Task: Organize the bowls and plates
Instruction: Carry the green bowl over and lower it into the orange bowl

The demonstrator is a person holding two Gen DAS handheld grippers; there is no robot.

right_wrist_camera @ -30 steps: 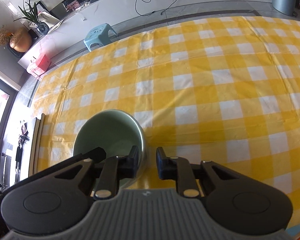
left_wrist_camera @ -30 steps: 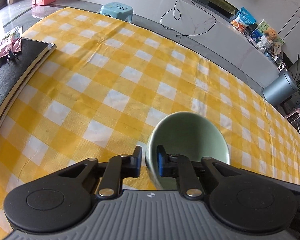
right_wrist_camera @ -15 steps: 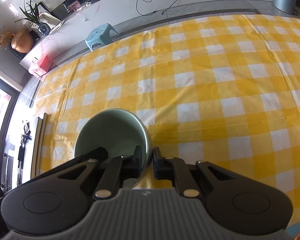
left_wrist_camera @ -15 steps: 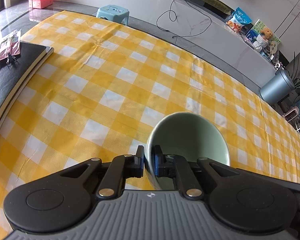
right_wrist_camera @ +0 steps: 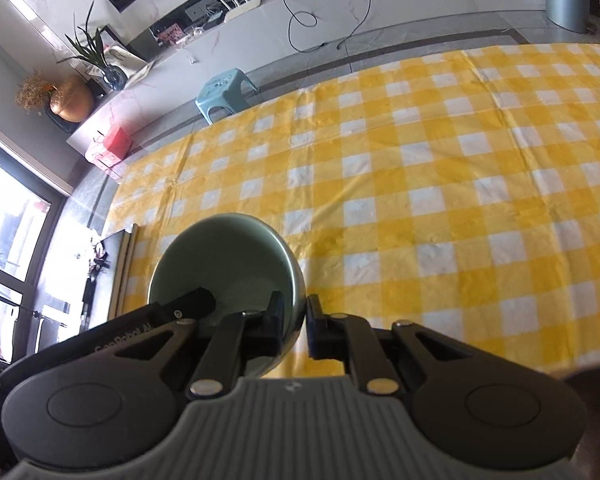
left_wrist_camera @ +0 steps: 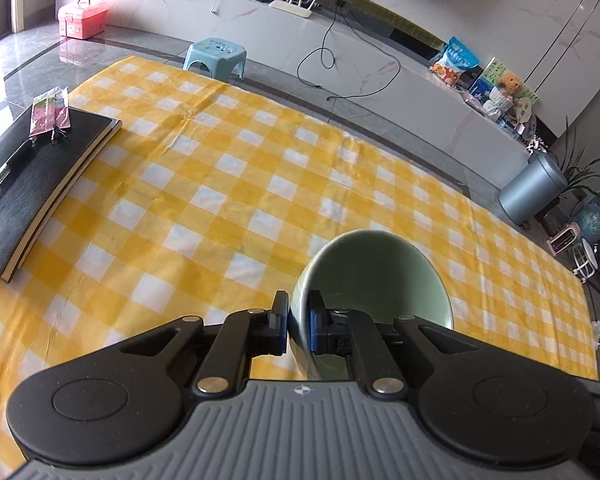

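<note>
A pale green bowl (left_wrist_camera: 374, 276) is held up off the yellow checked tablecloth (left_wrist_camera: 220, 184). My left gripper (left_wrist_camera: 298, 326) is shut on the bowl's left rim, one finger outside and one inside. My right gripper (right_wrist_camera: 294, 326) is shut on the same bowl (right_wrist_camera: 228, 264) at its right rim. The left gripper's body (right_wrist_camera: 156, 320) shows at the bowl's far side in the right wrist view. No plates are in view.
A black book-like pad (left_wrist_camera: 32, 180) with a small packet on it lies at the table's left edge. A blue stool (left_wrist_camera: 216, 54), a pink box (left_wrist_camera: 82, 16) and a grey bin (left_wrist_camera: 530, 188) stand on the floor beyond the table.
Both grippers closed onto the bowl's rim, then lifted it; the table now sits lower and farther in both views.
</note>
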